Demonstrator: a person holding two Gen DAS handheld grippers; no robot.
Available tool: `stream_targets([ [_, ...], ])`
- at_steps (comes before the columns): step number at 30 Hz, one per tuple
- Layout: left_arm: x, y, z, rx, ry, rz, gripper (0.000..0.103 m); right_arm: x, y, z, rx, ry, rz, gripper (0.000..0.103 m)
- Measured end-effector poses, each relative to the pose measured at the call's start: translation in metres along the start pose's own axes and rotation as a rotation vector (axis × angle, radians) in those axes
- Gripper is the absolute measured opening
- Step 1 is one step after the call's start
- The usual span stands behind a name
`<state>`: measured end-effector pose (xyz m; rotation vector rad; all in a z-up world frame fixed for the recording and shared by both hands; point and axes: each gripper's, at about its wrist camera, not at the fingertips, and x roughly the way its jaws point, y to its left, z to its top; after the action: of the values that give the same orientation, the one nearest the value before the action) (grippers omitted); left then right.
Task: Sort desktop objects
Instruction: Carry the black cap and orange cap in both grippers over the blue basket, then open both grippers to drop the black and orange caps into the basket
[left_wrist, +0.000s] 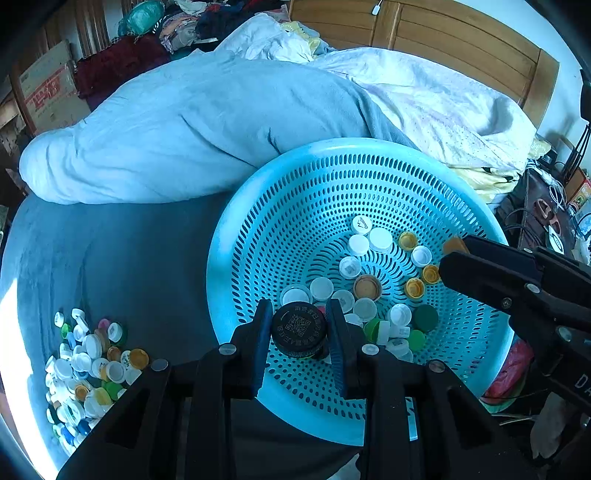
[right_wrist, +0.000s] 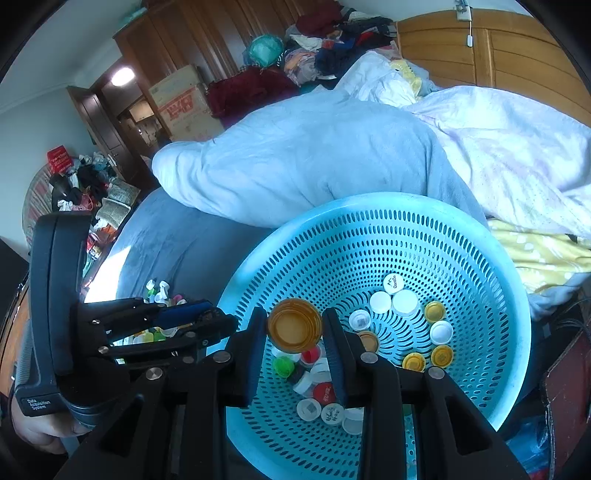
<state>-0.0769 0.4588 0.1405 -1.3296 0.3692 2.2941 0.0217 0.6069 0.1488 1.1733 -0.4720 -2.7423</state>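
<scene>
Nearest the lens in the left wrist view, lower centre, the left gripper (left_wrist: 298, 334) has its jaws closed on a black cap (left_wrist: 299, 334) printed with a QR code, held above the near wall of the turquoise basket (left_wrist: 236, 236). Lower centre of the right wrist view, the right gripper (right_wrist: 295, 326) likewise pinches an orange cap (right_wrist: 294, 325), open side toward the camera, over the same basket (right_wrist: 491, 258). Below and beyond both grippers, the basket floor carries a loose layer of sorted caps (left_wrist: 369, 280), white, yellow, green and red. At lower left of the left view, an unsorted heap of caps (left_wrist: 88, 369) lies on the grey-blue bedspread (left_wrist: 110, 251), well apart from the basket. Farther back, a pale quilt (left_wrist: 192, 122) and wooden headboard (left_wrist: 443, 40) fill the upper frame. Judged progress: partway, perhaps under half; two caps await release, and the heap remains.
</scene>
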Motion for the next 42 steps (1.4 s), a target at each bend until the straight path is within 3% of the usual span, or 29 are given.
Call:
stream_targets([
  [22,0.012,-0.002,-0.003,0.007,0.011,0.000,0.026,0.006,-0.001,-0.004,-0.004,0.006,-0.017,0.035],
  [25,0.011,-0.001,-0.004,0.005,0.000,0.018,0.037,0.004,-0.003,-0.003,0.004,-0.005,-0.026,0.046],
  [32,0.005,0.008,-0.007,-0.017,-0.028,0.027,0.040,0.001,0.005,-0.002,-0.013,-0.015,-0.034,0.050],
  [38,-0.012,0.030,-0.019,-0.056,-0.109,0.119,0.042,0.001,0.025,-0.006,-0.067,-0.029,-0.039,0.070],
  [42,-0.035,0.052,-0.030,-0.091,-0.190,0.198,0.047,0.004,0.047,-0.010,-0.110,-0.032,-0.021,0.075],
])
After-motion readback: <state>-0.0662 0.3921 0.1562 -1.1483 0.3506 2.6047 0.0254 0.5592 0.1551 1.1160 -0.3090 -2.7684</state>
